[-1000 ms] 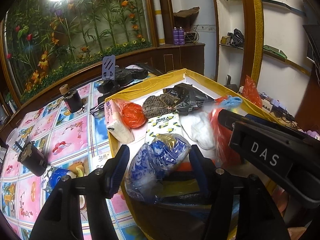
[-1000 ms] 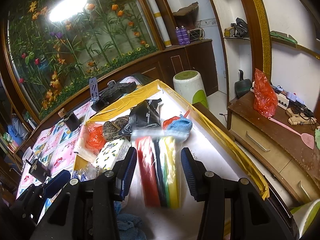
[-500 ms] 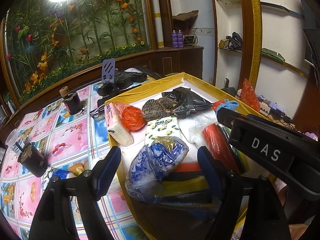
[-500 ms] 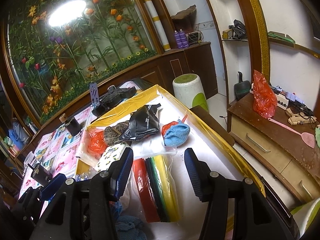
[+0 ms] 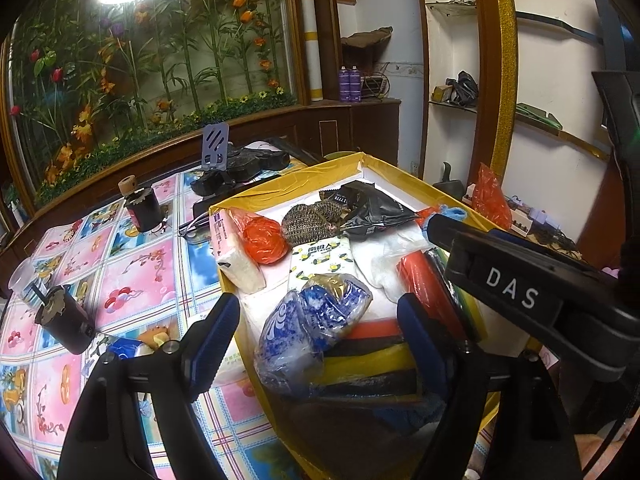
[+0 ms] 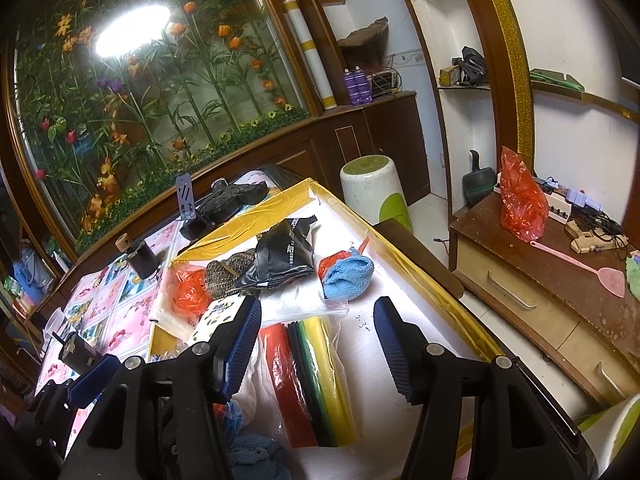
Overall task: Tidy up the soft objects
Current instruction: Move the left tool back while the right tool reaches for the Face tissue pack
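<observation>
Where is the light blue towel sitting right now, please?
In the right wrist view, the light blue towel lies inside the yellow-rimmed box, near its right rim, beside the black pouch.

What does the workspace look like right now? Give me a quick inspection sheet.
Surface: flower-print tablecloth; yellow-rimmed tray resting on it.
Job's things: in the tray, a blue-white bagged bundle, striped sponge pack, blue cloth, orange bag, knitted pouch, black foil bag, lemon-print tissue pack, pink tissue pack.
Clutter: two dark spools and a phone stand on the tablecloth.
Grippers: left gripper open around the bundle; right gripper open over the sponge pack, holding nothing.
Cables: tangled cords on the side cabinet.
Surroundings: floral glass panel, shelves, green-topped stool.
</observation>
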